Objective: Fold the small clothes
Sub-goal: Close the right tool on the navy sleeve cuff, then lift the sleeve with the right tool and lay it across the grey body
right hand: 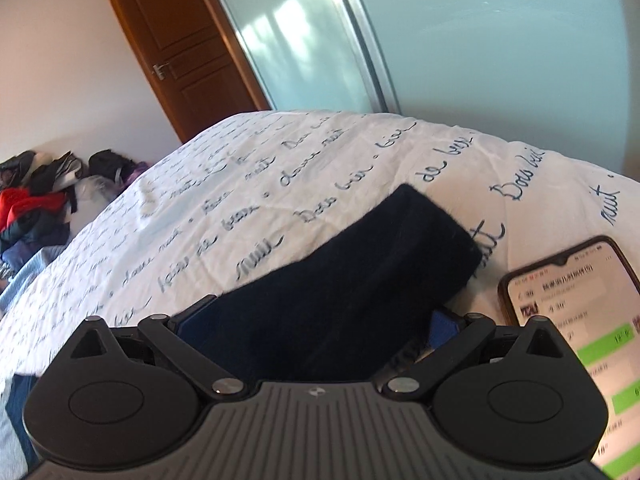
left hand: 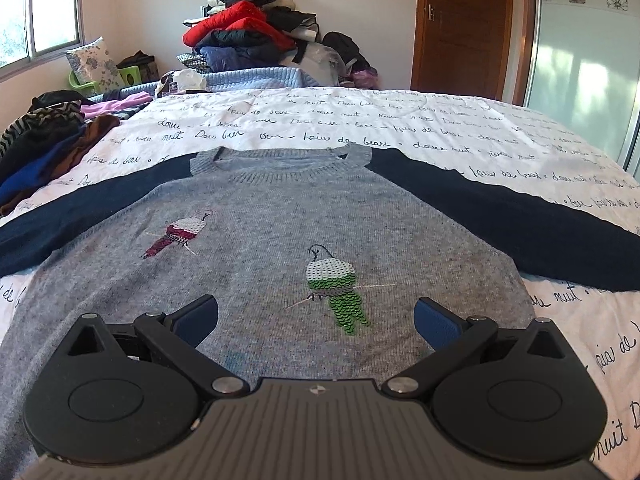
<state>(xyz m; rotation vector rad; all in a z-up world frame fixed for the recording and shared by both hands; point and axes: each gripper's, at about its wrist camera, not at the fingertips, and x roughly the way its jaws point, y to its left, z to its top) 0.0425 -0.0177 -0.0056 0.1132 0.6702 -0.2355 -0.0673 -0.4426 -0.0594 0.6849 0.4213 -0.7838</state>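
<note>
A small grey knit sweater (left hand: 260,248) with navy sleeves and two sequin birds lies flat, front up, on the white script-printed bedspread (left hand: 400,120). My left gripper (left hand: 316,316) hovers open over the sweater's lower body, its blue-padded fingers apart and holding nothing. In the right wrist view the sweater's right navy sleeve (right hand: 360,272) stretches away over the bedspread (right hand: 240,184). My right gripper (right hand: 320,320) is open and straddles that sleeve near its upper part, one finger on each side. The cuff end lies free ahead.
A lit phone (right hand: 576,320) lies on the bed just right of the right gripper. Loose clothes (left hand: 44,140) are heaped at the bed's left edge. A tall clothes pile (left hand: 248,32) stands behind the bed. A wooden door (left hand: 460,20) and a sliding wardrobe (right hand: 480,40) lie beyond.
</note>
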